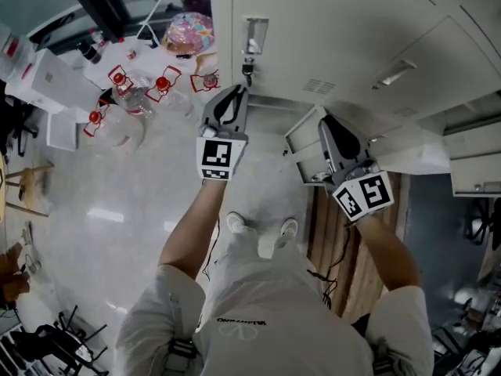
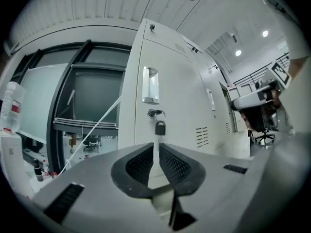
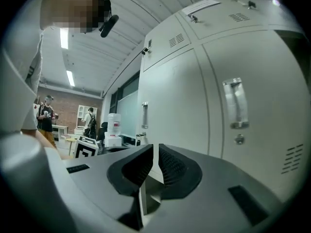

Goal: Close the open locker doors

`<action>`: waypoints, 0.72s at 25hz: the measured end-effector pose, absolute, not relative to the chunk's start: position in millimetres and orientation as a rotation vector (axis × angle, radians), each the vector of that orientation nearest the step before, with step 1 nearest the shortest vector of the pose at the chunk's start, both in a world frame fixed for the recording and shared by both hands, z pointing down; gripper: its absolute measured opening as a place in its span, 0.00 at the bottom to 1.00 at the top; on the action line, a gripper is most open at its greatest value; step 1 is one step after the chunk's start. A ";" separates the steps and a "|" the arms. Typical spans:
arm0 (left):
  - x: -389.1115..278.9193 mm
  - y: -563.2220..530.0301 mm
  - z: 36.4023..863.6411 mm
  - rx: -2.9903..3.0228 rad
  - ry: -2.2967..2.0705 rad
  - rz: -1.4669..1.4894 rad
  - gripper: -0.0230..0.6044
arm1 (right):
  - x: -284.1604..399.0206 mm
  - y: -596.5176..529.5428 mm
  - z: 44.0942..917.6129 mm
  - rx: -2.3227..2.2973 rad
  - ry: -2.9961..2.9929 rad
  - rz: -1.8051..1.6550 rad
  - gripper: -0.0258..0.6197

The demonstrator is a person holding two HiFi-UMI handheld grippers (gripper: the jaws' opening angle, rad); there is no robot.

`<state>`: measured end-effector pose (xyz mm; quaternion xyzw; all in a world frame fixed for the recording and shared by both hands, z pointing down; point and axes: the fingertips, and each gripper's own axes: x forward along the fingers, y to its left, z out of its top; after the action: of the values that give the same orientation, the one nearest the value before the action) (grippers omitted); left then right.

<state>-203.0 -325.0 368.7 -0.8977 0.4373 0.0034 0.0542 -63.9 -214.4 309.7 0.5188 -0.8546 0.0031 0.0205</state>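
Observation:
A bank of pale grey lockers (image 1: 352, 37) fills the top right of the head view. One small door (image 1: 304, 149) stands ajar low down, and a larger door (image 1: 415, 151) hangs open to its right. My left gripper (image 1: 237, 92) points at a closed door with a metal handle (image 2: 150, 85) and a black padlock (image 2: 160, 127). Its jaws (image 2: 156, 147) are a narrow slit apart with nothing between them. My right gripper (image 1: 326, 121) hovers over the small ajar door. Its jaws (image 3: 156, 149) also stand barely apart and hold nothing, facing closed doors with a handle (image 3: 235, 103).
A white table (image 1: 133, 124) with red-capped bottles (image 1: 163, 83) and a colourful ball (image 1: 189, 31) stands to the left of the lockers. White boxes (image 1: 43, 81) lie further left. Dark wooden planks (image 1: 333, 233) and cables are by my feet. People (image 3: 46, 115) stand far off.

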 end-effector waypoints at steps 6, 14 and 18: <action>-165.4 -203.1 456.1 -2.882 1.155 -0.228 0.15 | 41.9 -160.0 343.2 1.686 -2.567 0.086 0.12; 14.7 -53.1 589.1 -3.106 0.744 -0.488 0.24 | 150.0 -102.2 453.1 1.692 -2.460 0.330 0.12; 49.8 -59.9 659.1 -3.092 0.841 -0.587 0.25 | 174.4 -88.8 497.7 1.657 -2.475 0.401 0.12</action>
<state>49.8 -59.9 659.1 -0.9476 0.2577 -0.1798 -0.0579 174.4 -88.8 497.7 0.5500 -0.8216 0.1332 0.0680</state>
